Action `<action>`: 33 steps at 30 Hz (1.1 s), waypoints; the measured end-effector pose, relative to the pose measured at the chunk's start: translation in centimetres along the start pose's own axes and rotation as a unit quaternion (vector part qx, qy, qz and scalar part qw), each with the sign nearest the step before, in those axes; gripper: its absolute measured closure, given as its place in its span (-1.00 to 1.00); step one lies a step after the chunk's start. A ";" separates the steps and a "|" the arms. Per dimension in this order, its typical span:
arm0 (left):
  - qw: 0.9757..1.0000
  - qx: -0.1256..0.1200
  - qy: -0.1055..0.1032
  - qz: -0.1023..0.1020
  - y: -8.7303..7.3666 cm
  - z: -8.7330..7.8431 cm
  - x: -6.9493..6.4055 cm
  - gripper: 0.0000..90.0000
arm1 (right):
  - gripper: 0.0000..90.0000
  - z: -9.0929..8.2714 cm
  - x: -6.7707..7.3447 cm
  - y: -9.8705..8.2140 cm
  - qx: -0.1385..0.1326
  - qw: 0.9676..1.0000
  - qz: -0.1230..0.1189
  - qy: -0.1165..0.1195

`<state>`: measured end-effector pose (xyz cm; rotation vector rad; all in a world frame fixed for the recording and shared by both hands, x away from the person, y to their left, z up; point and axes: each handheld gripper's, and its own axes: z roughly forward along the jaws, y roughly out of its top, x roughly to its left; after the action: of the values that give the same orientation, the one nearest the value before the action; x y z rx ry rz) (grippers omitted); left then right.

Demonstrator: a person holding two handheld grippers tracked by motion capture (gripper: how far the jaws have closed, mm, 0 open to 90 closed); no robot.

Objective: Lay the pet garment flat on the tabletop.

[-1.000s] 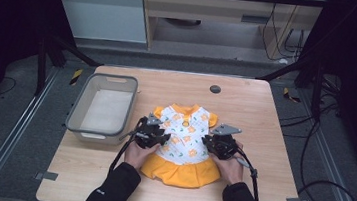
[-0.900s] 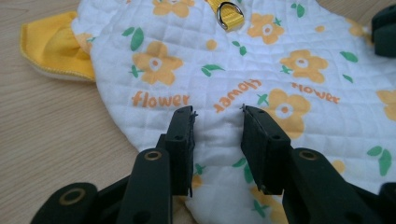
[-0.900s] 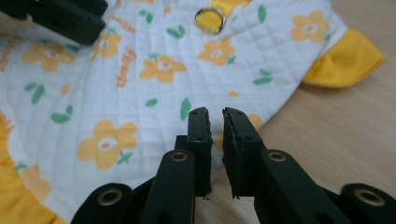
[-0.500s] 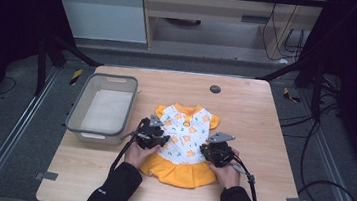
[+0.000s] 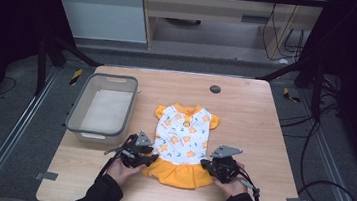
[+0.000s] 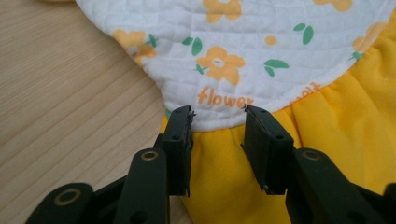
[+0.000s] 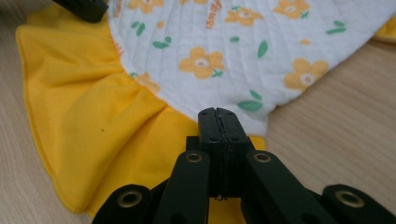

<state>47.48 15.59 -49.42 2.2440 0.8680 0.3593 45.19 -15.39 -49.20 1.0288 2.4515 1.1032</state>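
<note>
A small dress (image 5: 181,138) lies flat near the middle of the wooden table (image 5: 263,139), its top of quilted white cloth printed with orange flowers, its skirt a gathered yellow frill. The left gripper (image 6: 218,122) stands half open over the seam at the waist. The right gripper (image 7: 218,114) has just closed, jaws pressed together at the dress's edge; whether cloth is caught I cannot tell. A grey rounded plastic bin (image 5: 103,106) sits beside the dress, with a pale lining.
</note>
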 end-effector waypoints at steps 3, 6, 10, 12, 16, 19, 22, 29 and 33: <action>1.000 0.008 0.002 -0.001 -0.2 -0.3 -0.4 0.37 | 1.00 0.0 0.2 -0.6 0.015 1.000 0.005 0.005; 1.000 0.005 0.004 0.005 -0.4 -0.5 -0.6 0.37 | 1.00 -0.4 0.5 -1.1 0.015 1.000 0.002 0.007; 1.000 0.002 0.007 0.006 -0.4 -0.5 -0.7 0.37 | 1.00 -0.6 0.8 -1.3 0.015 1.000 0.002 0.007; 1.000 -0.001 0.005 0.008 -0.5 -0.6 -0.7 0.32 | 1.00 -0.7 0.9 -1.4 0.014 1.000 0.005 0.010; 1.000 -0.021 -0.010 -0.007 -0.6 -1.8 -0.7 0.14 | 0.88 -1.5 0.6 -1.3 -0.010 1.000 0.006 0.008; 0.999 -0.037 -0.009 -0.012 -0.8 -2.7 -0.7 0.00 | 0.77 -2.6 -0.2 -1.3 -0.037 0.999 0.013 -0.010; 0.997 -0.072 -0.001 -0.020 -1.8 -4.8 -0.6 -0.11 | 0.64 -4.0 -1.5 -1.7 -0.062 0.997 0.034 -0.030; 0.995 -0.091 0.004 -0.041 -3.8 -6.9 -0.1 -0.35 | 0.11 -6.3 -4.1 -3.5 -0.093 0.990 0.063 -0.089; 0.993 -0.100 0.013 -0.054 -4.9 -8.1 0.3 -0.42 | -0.12 -6.8 -5.2 -4.3 -0.095 0.986 0.081 -0.111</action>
<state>41.54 22.57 -46.98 2.0044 0.9199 0.4068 43.44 -24.74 -47.99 1.2330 2.0753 1.1748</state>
